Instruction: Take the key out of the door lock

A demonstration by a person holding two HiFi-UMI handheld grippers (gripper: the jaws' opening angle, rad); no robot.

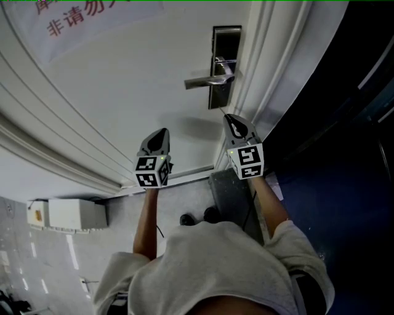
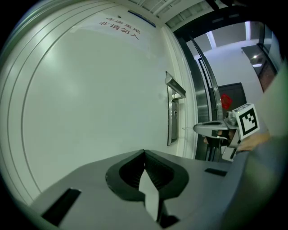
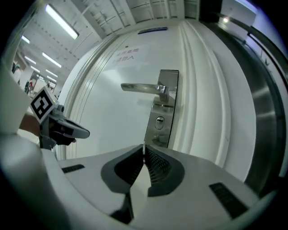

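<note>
A steel lock plate (image 1: 220, 95) with a lever handle (image 1: 206, 81) sits on the white door (image 1: 123, 98). In the right gripper view the keyhole (image 3: 159, 122) under the handle (image 3: 139, 87) looks empty. My right gripper (image 3: 144, 150) is shut just below and in front of the lock, and a thin metal sliver, seemingly the key (image 3: 144, 145) seen edge-on, sticks out between its tips. In the head view this gripper (image 1: 229, 119) points at the door under the plate. My left gripper (image 1: 163, 133) hangs to the left, shut on nothing (image 2: 145, 153), a short way off the door.
A paper sign with red print (image 1: 80, 18) hangs high on the door. The moulded door frame (image 1: 265, 74) and a dark wall (image 1: 345, 123) lie to the right. On the floor are a white box (image 1: 68, 213) and a dark mat (image 1: 231, 191) by my shoes (image 1: 197, 217).
</note>
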